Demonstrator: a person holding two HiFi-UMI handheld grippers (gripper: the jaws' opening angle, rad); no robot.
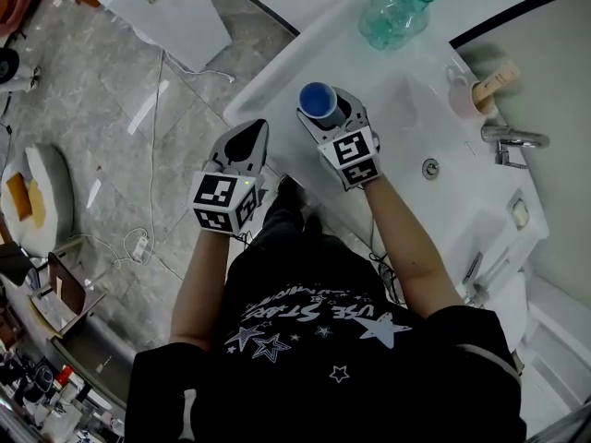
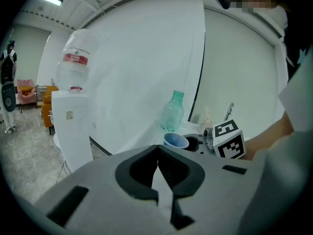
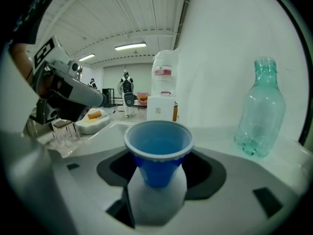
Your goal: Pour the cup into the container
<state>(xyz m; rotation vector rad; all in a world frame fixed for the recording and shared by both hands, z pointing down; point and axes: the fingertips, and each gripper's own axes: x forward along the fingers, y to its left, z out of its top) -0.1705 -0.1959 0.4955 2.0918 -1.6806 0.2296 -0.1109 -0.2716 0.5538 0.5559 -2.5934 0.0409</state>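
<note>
Right gripper view shows the blue cup upright, its lower body clasped between the jaws of the right gripper; the grasp, then, is done. Nothing is poured yet; the cup's inside is so evenly blue that liquid cannot be made out. The green bottle, which I take for the container, stands well apart, further along the white counter. The left gripper hangs off the counter's edge, jaws closed together on nothing. Carrying the cup to the bottle and tilting it remain.
</note>
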